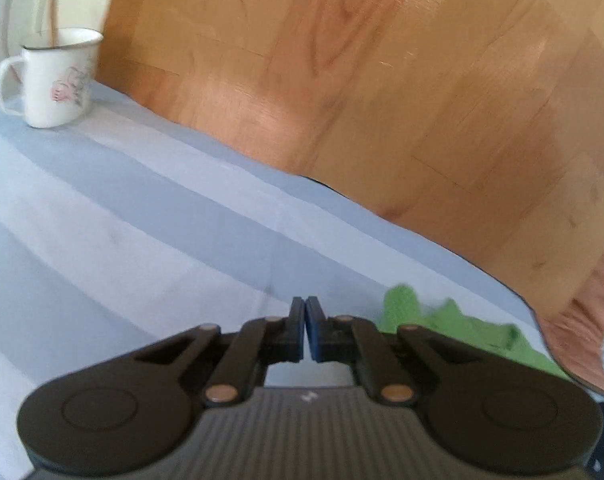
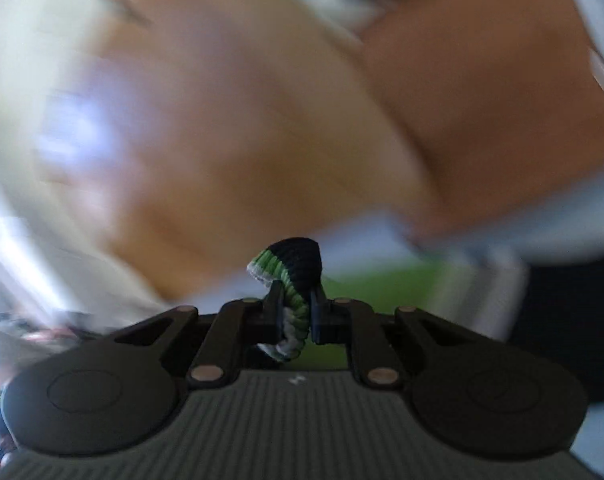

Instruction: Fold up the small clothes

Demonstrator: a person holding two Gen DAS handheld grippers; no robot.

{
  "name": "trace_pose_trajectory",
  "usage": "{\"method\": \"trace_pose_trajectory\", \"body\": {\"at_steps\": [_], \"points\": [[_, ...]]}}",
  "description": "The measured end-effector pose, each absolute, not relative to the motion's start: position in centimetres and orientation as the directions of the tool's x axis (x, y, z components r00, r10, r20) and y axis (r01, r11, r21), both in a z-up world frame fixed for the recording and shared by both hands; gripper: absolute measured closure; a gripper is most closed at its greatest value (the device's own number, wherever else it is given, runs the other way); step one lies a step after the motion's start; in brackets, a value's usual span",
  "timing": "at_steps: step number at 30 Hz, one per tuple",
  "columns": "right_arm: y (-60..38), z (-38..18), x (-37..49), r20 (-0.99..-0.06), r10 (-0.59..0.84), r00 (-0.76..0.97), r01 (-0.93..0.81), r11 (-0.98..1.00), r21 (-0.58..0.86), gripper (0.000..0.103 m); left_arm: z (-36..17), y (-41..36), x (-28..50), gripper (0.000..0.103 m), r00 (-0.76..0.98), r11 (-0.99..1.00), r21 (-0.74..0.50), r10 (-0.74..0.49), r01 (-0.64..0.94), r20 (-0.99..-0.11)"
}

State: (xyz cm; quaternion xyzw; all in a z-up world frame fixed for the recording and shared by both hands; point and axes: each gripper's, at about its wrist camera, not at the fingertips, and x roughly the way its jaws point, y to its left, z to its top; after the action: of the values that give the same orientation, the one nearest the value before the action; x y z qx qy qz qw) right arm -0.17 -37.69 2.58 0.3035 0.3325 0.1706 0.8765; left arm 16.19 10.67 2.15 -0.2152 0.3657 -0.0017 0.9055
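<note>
A green garment [image 1: 457, 326] lies on the striped blue-and-white tablecloth [image 1: 142, 220] at the lower right of the left wrist view, partly hidden behind my left gripper's linkage. My left gripper [image 1: 305, 304] is shut and empty, just left of the garment above the cloth. In the right wrist view my right gripper [image 2: 296, 300] is shut on a ribbed cuff [image 2: 294, 268] with navy, green and white stripes, which bunches up above the fingers. More green cloth [image 2: 365, 280] shows blurred behind it. The rest of that view is smeared by motion.
A white enamel mug [image 1: 56, 80] with a wooden stick in it stands at the far left of the tablecloth. The table's edge runs diagonally, with wooden floor [image 1: 381, 80] beyond it.
</note>
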Motion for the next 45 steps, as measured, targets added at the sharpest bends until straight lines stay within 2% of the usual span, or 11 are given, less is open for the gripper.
{"method": "trace_pose_trajectory", "body": {"at_steps": [5, 8, 15, 19, 24, 30, 34, 36, 38, 40, 45], "points": [[-39.7, -0.4, -0.5, -0.449, 0.517, 0.729, -0.045, 0.69, 0.722, 0.084, 3.6, 6.1, 17.6, 0.048, 0.681, 0.976, -0.214, -0.187, 0.046, -0.708], [-39.4, 0.2, -0.1, -0.451, 0.52, 0.726, -0.048, 0.692, 0.72, 0.086, 3.2, 2.8, 18.3, 0.099, 0.643, 0.98, -0.113, -0.191, 0.161, -0.742], [-39.7, 6.2, -0.3, -0.185, 0.532, 0.826, -0.249, 0.639, 0.728, 0.088, 7.5, 6.5, 17.3, 0.101, 0.859, 0.989, -0.142, -0.047, -0.031, -0.509], [-38.3, 3.3, 3.0, -0.462, 0.337, 0.82, -0.029, 0.831, 0.555, 0.078, 5.6, 7.5, 18.7, 0.099, 0.737, 0.979, -0.203, -0.114, -0.031, -0.666], [-40.9, 0.5, 0.6, -0.467, 0.289, 0.836, 0.118, 0.736, 0.667, 0.051, 4.3, 6.5, 16.3, 0.022, 0.672, 0.967, -0.242, -0.233, 0.081, -0.703], [-34.0, 4.4, -2.7, -0.308, 0.597, 0.741, -0.198, 0.632, 0.749, 0.055, 2.4, 2.9, 16.1, 0.052, 0.603, 0.973, -0.133, -0.22, 0.187, -0.767], [-22.7, 3.3, -1.7, -0.437, 0.796, 0.418, -0.34, 0.584, 0.738, 0.055, 2.0, 3.2, 16.6, 0.062, 0.591, 0.972, -0.156, -0.23, 0.175, -0.773], [-19.3, 1.9, -0.8, -0.477, 0.802, 0.36, -0.325, 0.587, 0.741, 0.055, 1.9, 3.4, 16.9, 0.087, 0.597, 0.971, -0.162, -0.236, 0.175, -0.767], [-16.4, 1.0, 1.4, -0.494, 0.796, 0.35, -0.318, 0.597, 0.736, 0.054, 1.9, 3.4, 17.6, 0.088, 0.597, 0.969, -0.169, -0.243, 0.178, -0.764], [-13.2, 0.4, 2.6, -0.469, 0.839, 0.275, -0.339, 0.541, 0.769, 0.084, 2.7, 3.0, 18.5, 0.089, 0.63, 0.977, -0.123, -0.206, 0.173, -0.748], [-7.0, -0.2, 5.0, -0.49, 0.832, 0.259, -0.486, 0.551, 0.679, 0.076, 3.7, 4.0, 20.8, 0.086, 0.686, 0.98, -0.082, -0.185, 0.18, -0.704]]}}
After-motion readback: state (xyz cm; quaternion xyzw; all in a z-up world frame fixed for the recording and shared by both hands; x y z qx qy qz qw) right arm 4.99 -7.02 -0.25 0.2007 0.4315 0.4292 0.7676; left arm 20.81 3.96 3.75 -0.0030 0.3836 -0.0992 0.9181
